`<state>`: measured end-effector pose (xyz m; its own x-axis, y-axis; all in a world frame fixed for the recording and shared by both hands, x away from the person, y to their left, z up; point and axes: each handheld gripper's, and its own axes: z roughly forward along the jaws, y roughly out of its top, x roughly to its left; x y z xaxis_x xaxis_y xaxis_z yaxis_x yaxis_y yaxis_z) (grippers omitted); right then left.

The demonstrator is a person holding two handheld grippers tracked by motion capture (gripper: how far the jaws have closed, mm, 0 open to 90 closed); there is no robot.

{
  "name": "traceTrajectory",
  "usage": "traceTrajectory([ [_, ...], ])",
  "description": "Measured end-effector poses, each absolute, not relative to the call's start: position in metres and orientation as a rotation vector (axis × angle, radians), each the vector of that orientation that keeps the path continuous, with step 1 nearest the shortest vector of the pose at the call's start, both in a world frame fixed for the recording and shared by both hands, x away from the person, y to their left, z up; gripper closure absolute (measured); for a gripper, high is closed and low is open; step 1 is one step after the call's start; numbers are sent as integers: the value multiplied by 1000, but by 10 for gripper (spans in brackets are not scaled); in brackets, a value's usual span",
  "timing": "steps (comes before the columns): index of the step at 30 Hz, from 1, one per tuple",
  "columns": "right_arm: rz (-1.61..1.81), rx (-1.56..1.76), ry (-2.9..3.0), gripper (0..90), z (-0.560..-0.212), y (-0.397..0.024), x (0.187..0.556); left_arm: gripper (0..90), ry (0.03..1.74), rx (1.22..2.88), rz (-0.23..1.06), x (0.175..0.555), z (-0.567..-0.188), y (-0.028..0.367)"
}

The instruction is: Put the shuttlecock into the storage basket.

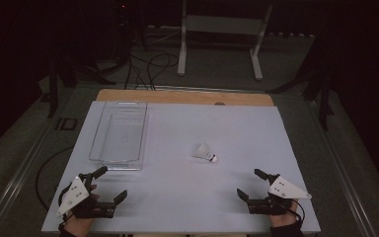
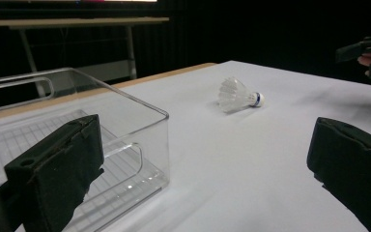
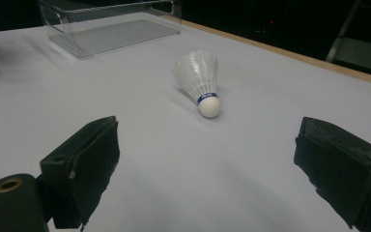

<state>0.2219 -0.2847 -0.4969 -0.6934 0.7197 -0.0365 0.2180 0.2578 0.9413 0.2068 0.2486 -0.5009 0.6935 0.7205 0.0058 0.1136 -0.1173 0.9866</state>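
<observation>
Shuttlecock (image 1: pixel 205 152) lies on its side mid-tabletop (image 1: pixel 187 192), just right of the clear bin (image 1: pixel 118 133), not touching it. Its long axis runs diagonal: cork points toward your right tool (image 1: pixel 259 186), feather skirt toward the bin. Right tool is the nearer one; the shuttlecock sits ahead of it and slightly left, centred between its jaws in the right gripper view. Left tool (image 1: pixel 109 183) rests beside the bin's near end. Both tools are low at the near edge, released, jaws wide, nothing held. My guess: reach with your right.
</observation>
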Motion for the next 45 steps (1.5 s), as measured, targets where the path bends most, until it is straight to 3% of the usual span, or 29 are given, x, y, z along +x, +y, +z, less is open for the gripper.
traceTrajectory([
  [30, 1396, 864, 2039, 87, -494, -287, 221, 0, 761, 1676, 599, 209, -502, 248],
  [45, 1355, 893, 2024, 88, -461, -289, 222, 0, 757, 1681, 601, 208, -501, 248],
])
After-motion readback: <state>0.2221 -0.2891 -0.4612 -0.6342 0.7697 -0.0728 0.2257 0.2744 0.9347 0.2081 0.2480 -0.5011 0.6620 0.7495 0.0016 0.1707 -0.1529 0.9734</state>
